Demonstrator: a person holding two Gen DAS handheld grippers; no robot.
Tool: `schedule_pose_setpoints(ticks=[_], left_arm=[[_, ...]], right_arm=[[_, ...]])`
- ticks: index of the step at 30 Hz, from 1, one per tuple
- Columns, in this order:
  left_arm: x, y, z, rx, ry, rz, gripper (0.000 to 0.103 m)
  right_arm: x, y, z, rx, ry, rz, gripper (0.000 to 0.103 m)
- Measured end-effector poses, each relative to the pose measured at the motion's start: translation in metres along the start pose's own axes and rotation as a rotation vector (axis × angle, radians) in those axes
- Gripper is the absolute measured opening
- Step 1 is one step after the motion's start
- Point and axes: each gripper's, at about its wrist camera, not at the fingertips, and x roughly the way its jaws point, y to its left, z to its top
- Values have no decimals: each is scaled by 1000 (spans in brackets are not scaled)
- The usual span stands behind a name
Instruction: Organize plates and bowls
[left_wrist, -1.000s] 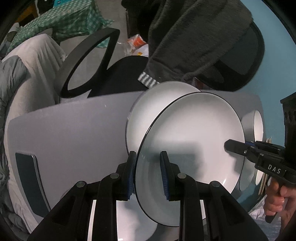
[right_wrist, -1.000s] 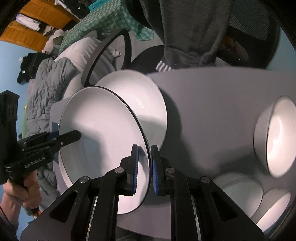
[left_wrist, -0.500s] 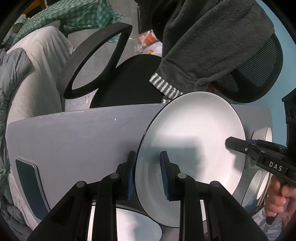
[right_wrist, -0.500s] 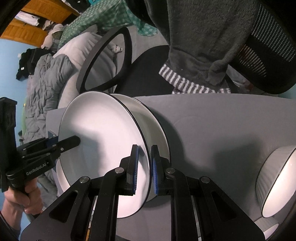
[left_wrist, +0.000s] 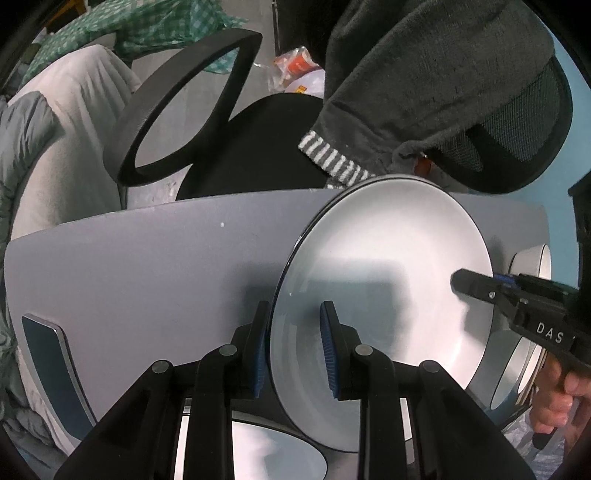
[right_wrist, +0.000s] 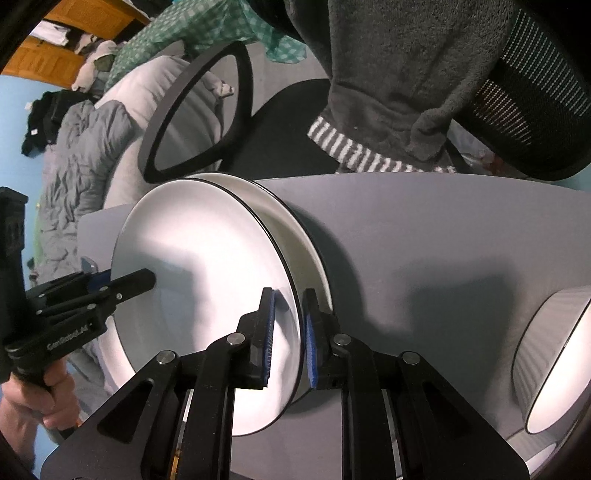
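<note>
Above the grey counter (right_wrist: 424, 236), one white plate with a dark rim (left_wrist: 388, 280) is being held tilted between two grippers, directly over a second, matching plate (right_wrist: 295, 236) that is lying on the counter near its far edge. The left gripper (left_wrist: 295, 347) is being kept at the plate's left rim, its blue-padded fingers (left_wrist: 327, 350) standing on either side of the edge with a gap showing on the upper face, so a firm grasp cannot be told there. The right gripper (right_wrist: 290, 338) is being clenched on the opposite rim, its fingers (right_wrist: 266, 332) nearly together on the edge. Nothing is being carried on either plate. At the counter's right end, one white bowl with a ribbed grey outside (right_wrist: 550, 365) is resting, and parts of further white dishes are showing beside it; their number cannot be counted. Beyond the far edge, a black office chair (left_wrist: 258, 147) is being draped with a dark garment (left_wrist: 424, 74).
</note>
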Motion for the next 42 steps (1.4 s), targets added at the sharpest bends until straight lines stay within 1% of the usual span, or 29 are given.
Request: schedule_pose_setpoints(ticks=[2,5,7,10,11,13,16,19,20,21,23,25,27,28,29,30,31,37,39,42], left_arm=[[0,-2,0,12,-8,9,27],[0,-2,0,13,-10,2,27],[-1,-2,0,15,-13,21,27],[-3,-2,-2,24,-27,38,27],[-5,-2,-3,26,-31,41,27],[-8,-1,-5,26,-42,47,27],[-13,2,-9,25,-50,47,27],[-18,5,-13,15,-55,46,28],[-19,6,-15,12,-58,46,33],[-22,7,-16,8,-63,46,41],[-28,9,-20,4,-89,45,46],[-35,11,-25,6,-105,48,47],[-38,14,-29,4,-107,43,51],[-41,16,-32,2,-112,38,52],[-43,18,-34,1,-117,36,53],[-45,20,-36,-1,-122,37,53],[-48,23,-40,-3,-126,35,53],[-65,39,-60,24,-141,33,54],[-71,45,-68,39,-154,45,65],[-79,57,-83,53,-177,65,66]], right_arm=[[1,-1,1,-1,7,-12,16],[2,-1,2,-6,20,-18,17],[2,0,2,-6,34,-23,17],[1,0,3,0,47,-21,22],[1,1,4,0,51,-16,27],[-2,3,4,2,60,-11,34],[-5,5,4,15,69,-22,37],[-6,5,3,20,74,-29,37],[-6,6,3,22,76,-33,37],[-6,7,2,23,80,-42,37],[-6,10,1,16,82,-63,38],[-8,12,0,17,78,-79,38],[-9,14,-2,14,71,-93,38],[-10,15,-3,12,67,-102,41],[-11,16,-3,9,59,-125,50],[-13,18,-5,1,44,-162,55],[-14,19,-6,-5,35,-180,57],[-23,20,-16,0,12,-179,57],[-28,24,-23,0,-3,-166,57],[-37,33,-38,-9,-22,-136,58]])
